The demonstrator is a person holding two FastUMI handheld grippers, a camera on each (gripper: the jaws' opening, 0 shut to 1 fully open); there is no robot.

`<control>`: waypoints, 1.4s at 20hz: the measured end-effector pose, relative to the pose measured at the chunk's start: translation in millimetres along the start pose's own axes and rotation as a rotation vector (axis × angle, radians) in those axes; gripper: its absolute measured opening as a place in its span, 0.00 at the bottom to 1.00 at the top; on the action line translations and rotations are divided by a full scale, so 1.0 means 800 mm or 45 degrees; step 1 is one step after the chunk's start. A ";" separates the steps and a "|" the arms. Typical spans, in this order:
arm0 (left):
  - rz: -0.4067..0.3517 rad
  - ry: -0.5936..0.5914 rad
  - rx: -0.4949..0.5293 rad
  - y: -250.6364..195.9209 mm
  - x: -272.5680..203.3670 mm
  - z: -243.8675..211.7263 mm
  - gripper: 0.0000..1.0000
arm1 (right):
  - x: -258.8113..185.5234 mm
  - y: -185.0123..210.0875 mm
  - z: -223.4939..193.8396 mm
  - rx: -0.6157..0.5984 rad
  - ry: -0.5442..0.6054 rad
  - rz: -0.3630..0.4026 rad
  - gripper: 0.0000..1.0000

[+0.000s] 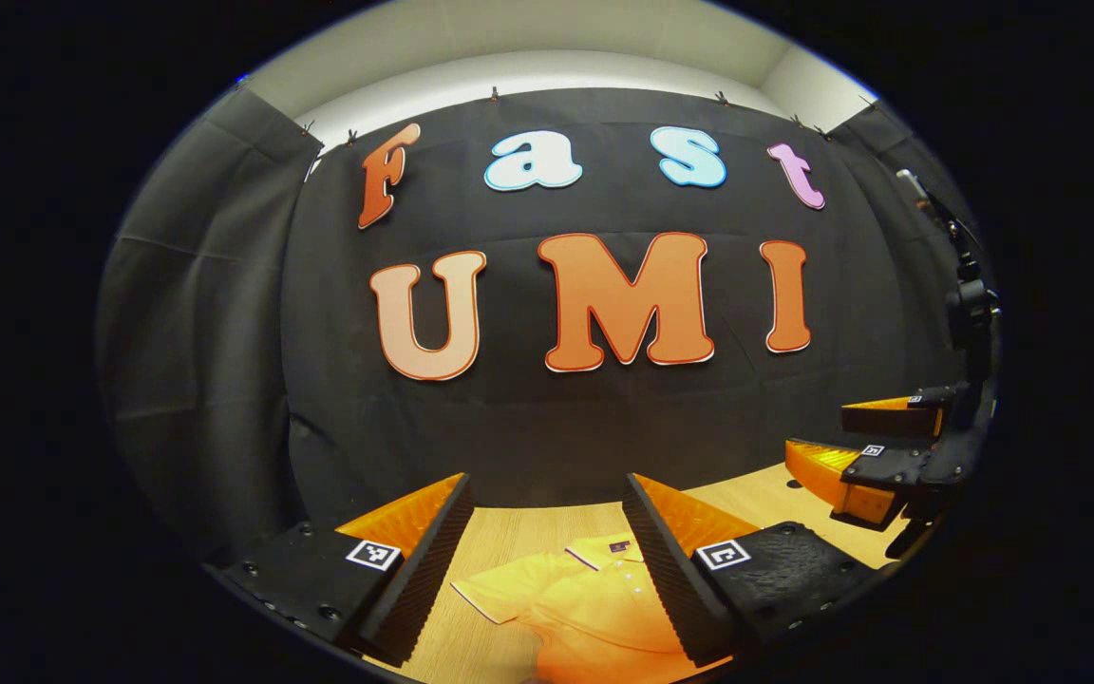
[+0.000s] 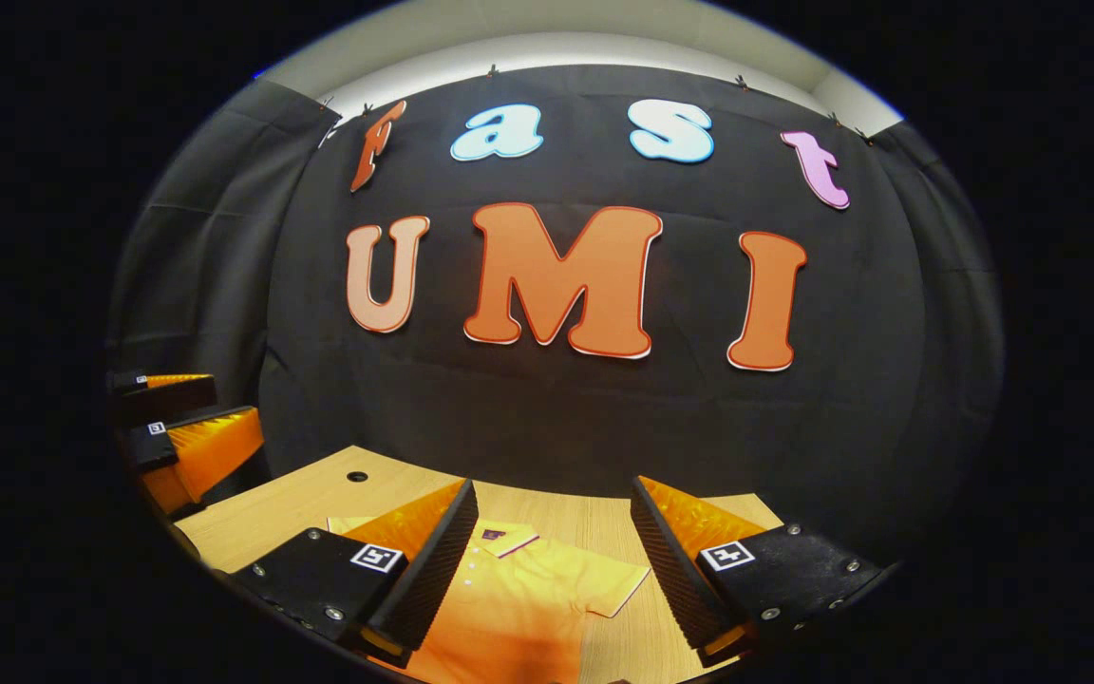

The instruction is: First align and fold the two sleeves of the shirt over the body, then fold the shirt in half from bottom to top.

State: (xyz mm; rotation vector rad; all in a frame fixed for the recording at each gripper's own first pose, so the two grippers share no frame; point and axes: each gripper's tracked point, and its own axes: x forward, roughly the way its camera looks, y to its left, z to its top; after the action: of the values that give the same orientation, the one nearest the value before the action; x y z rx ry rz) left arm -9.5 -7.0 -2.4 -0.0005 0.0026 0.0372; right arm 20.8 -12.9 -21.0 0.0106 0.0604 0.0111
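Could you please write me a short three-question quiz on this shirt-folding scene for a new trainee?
1. True or false: the left gripper is clamped on the shirt.
2. Multiple choice: the shirt lies on (A) a metal tray, (B) a wooden table, (C) the floor.
3. Fill in: in the right gripper view, one short sleeve lies spread out to the side, so the sleeve folds are not yet ____.

Key
1. False: its jaws stand open above the shirt, gripping nothing.
2. B.
3. Done. The right gripper is open too, hanging above the shirt's collar.
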 end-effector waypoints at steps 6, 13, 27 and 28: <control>0.026 0.001 0.057 0.000 -0.016 0.003 0.97 | 0.033 -0.030 -0.046 -0.011 0.178 -0.041 0.98; 0.169 0.010 0.104 0.028 -0.041 0.001 0.99 | 0.089 -0.054 -0.093 0.007 0.386 -0.035 0.98; 0.373 0.155 0.129 0.038 -0.069 -0.034 0.99 | 0.164 -0.099 -0.264 0.057 0.992 0.027 0.98; 0.387 0.157 0.132 0.038 -0.074 -0.034 0.99 | 0.168 -0.094 -0.275 0.092 1.036 0.053 0.98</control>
State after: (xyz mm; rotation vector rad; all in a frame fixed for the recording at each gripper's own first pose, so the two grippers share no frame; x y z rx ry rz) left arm -69.9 20.9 -29.6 0.1012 0.1280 0.3411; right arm 142.7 -84.0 -249.9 0.0795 0.8743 0.0545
